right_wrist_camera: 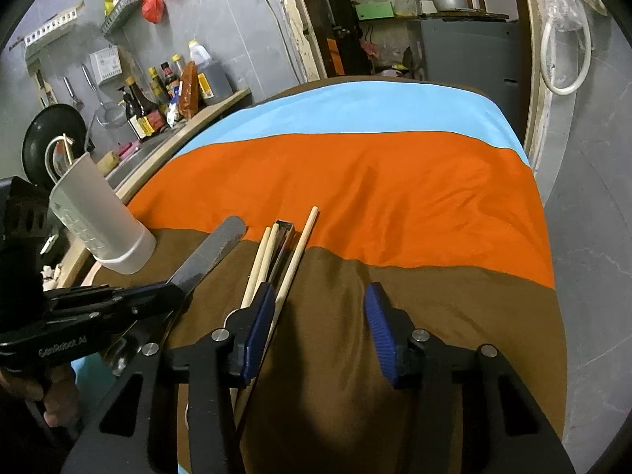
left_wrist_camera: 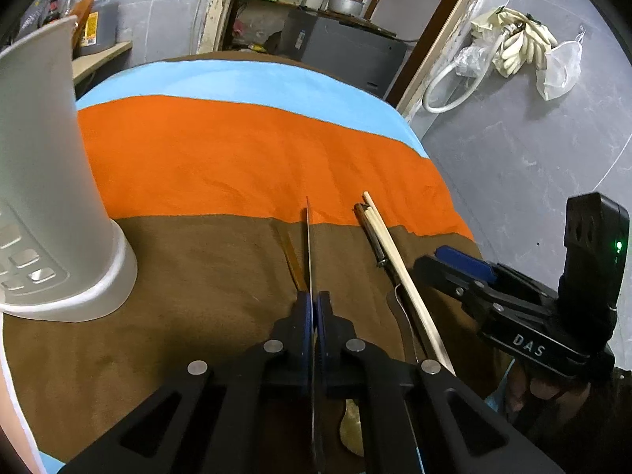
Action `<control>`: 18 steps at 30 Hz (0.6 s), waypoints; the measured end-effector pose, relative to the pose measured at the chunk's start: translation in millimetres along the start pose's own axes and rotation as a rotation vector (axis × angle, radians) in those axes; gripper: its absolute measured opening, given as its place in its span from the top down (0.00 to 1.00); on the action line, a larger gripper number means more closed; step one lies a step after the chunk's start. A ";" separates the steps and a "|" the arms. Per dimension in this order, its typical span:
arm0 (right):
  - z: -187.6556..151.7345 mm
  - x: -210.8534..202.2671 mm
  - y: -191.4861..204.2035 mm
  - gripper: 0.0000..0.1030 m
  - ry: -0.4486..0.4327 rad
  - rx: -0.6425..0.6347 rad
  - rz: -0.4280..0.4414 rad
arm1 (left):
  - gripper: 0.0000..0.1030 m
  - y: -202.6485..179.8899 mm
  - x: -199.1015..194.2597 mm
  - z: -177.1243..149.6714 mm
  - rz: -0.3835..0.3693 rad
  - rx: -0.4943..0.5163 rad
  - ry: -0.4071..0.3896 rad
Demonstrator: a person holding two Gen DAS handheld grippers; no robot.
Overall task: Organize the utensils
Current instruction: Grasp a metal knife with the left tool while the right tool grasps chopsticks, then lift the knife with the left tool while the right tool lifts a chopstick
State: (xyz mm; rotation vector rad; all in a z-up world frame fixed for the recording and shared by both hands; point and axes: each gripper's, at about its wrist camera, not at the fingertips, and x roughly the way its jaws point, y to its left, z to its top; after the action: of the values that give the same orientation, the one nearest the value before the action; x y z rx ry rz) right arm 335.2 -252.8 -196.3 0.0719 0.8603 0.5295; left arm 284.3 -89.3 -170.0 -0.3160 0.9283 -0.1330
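On the brown band of the striped cloth [right_wrist_camera: 395, 181], near the counter's near edge, the left tool [left_wrist_camera: 314, 308] is clamped tight on a knife [right_wrist_camera: 209, 252], its blade thin-edge-on in the left wrist view and running forward away from the tool toward the orange band. The white utensil holder [right_wrist_camera: 98, 217] stands upright at the counter's left edge, to the left of and beyond the knife's tip, so the blade's long axis points past it rather than into it; I judge the coming move needs the knife lifted, swung left and tipped upright over the holder's open mouth. The left hand is the nearer one to the holder.

Just right of the knife lie the chopsticks [right_wrist_camera: 292, 252], pale sticks beside a dark one, their lengths roughly parallel to the blade. The right tool [right_wrist_camera: 320, 304] hangs over them half open with nothing gripped; its left pad sits on top of the sticks' near ends, its right pad over bare cloth.

The cloth is rumpled and soft. Beyond the counter's left edge a shelf holds sauce bottles [right_wrist_camera: 150, 98]; a grey tiled wall and a doorway stand behind.
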 end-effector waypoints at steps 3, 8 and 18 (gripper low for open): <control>3.5 5.1 3.1 0.61 0.012 -0.023 -0.014 | 0.96 -0.2 2.8 1.9 0.002 0.002 0.014; 10.9 9.1 12.5 0.67 0.019 -0.088 -0.031 | 0.96 -2.2 8.2 9.4 0.012 0.013 0.035; 29.5 19.8 23.6 0.75 0.039 -0.190 -0.029 | 0.98 2.4 3.2 9.9 0.043 -0.023 -0.001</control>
State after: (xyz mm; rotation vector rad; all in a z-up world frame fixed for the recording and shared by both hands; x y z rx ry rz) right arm 357.6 -218.6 -184.4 -0.1244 0.8438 0.5843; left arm 294.2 -85.7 -167.7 -0.3178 0.9356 -0.0830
